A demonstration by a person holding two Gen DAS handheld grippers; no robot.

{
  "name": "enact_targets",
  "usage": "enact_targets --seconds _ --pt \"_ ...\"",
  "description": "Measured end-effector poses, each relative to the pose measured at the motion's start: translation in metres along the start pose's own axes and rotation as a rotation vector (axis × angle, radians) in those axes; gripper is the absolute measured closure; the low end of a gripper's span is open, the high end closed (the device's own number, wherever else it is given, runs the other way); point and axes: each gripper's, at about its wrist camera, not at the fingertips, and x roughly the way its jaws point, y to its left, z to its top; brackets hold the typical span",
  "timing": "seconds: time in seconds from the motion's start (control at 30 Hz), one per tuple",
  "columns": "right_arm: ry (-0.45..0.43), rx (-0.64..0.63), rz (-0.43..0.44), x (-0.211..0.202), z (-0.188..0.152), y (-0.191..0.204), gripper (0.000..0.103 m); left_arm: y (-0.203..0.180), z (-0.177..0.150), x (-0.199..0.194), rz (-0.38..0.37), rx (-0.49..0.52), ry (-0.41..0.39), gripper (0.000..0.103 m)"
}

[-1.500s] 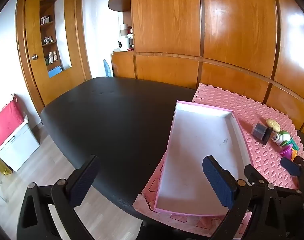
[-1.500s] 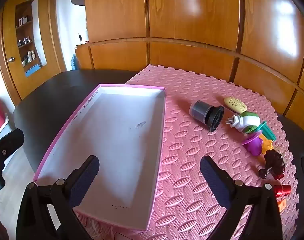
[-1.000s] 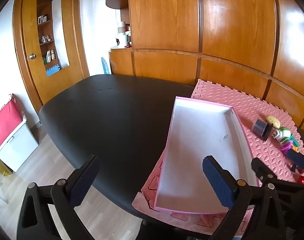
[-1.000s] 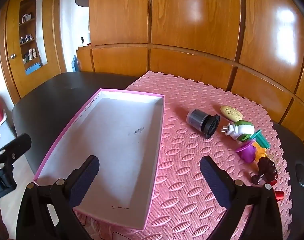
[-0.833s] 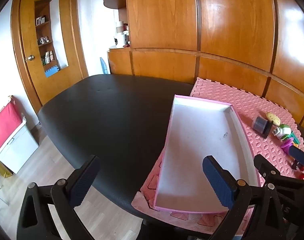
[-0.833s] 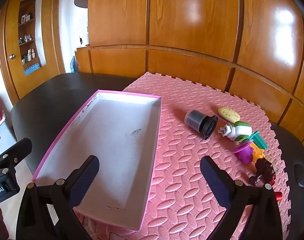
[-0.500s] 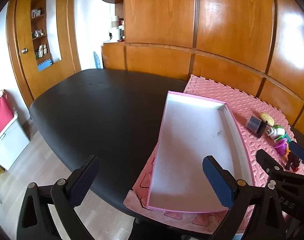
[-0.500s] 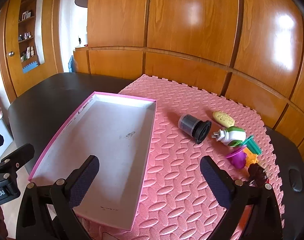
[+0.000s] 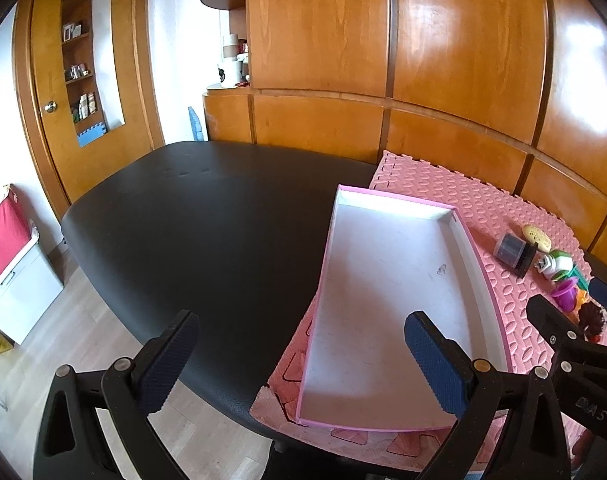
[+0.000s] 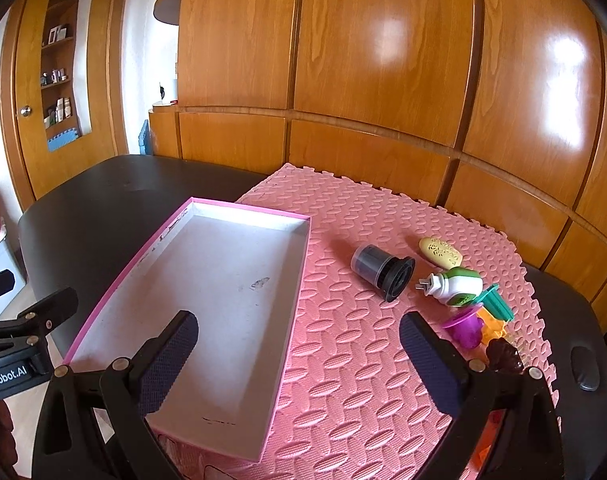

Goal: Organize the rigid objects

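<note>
Wood-panelled wall point(image 10: 383, 60) behind a black oval desk point(image 9: 207, 232), with a wooden door point(image 9: 43, 80) at the far left. On the right part of the desk lies a pink interlocking foam mat point(image 10: 367, 360). A shallow pink-rimmed white box point(image 10: 207, 292) rests on the mat's left side, its interior holding nothing.

Left claw point(image 9: 299, 360): jaws spread wide, nothing between them, held above the near desk edge; its right finger overlaps the near end of the box in the left wrist view, its left finger overlaps the desk edge and the wooden floor point(image 9: 63, 340).

Right claw point(image 10: 295, 360): jaws likewise spread wide and gripping nothing; in the right wrist view its left finger overlaps the box, its right finger the mat.

The small rigid objects lie grouped on the mat to the right of the box, ahead of and to the right of the right claw, apart from both claws. In descending size: a black cylindrical cup point(image 10: 383, 272) on its side, nearest the box; a white and green plug-in device point(image 10: 455, 284) just beside it; a yellow oval piece point(image 10: 441, 254) behind these; a purple cup point(image 10: 465, 328); a teal piece point(image 10: 497, 304) and an orange piece point(image 10: 491, 326) touching it; a dark brown object point(image 10: 503, 356) nearest the right finger, partly hidden by it.
</note>
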Motion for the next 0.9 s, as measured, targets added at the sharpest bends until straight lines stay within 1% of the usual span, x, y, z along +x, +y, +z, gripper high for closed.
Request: enact_targets --seconds 0.23,0.37,0.6,0.73,0.8,0.9 --pt "0.013 0.010 0.000 0.004 -0.004 -0.008 0.000 -0.011 0.002 0.001 -0.022 0.030 0.008 0.000" --pt "0.043 0.023 -0.016 0.012 -0.009 -0.025 0.000 -0.025 0.008 0.002 -0.059 0.069 0.011 0.000" --pt "0.106 0.016 -0.115 0.025 -0.016 -0.074 0.000 -0.069 0.017 0.008 -0.145 0.170 0.027 0.000" --pt "0.148 0.061 -0.128 0.029 -0.019 -0.112 0.000 -0.098 0.019 0.013 -0.201 0.231 0.048 0.000" --pt "0.158 0.087 -0.151 0.028 -0.019 -0.136 0.000 -0.109 0.020 0.013 -0.219 0.251 0.044 0.000" --pt "0.164 0.128 -0.184 0.030 -0.017 -0.171 0.000 -0.128 0.025 0.017 -0.263 0.281 0.061 0.000"
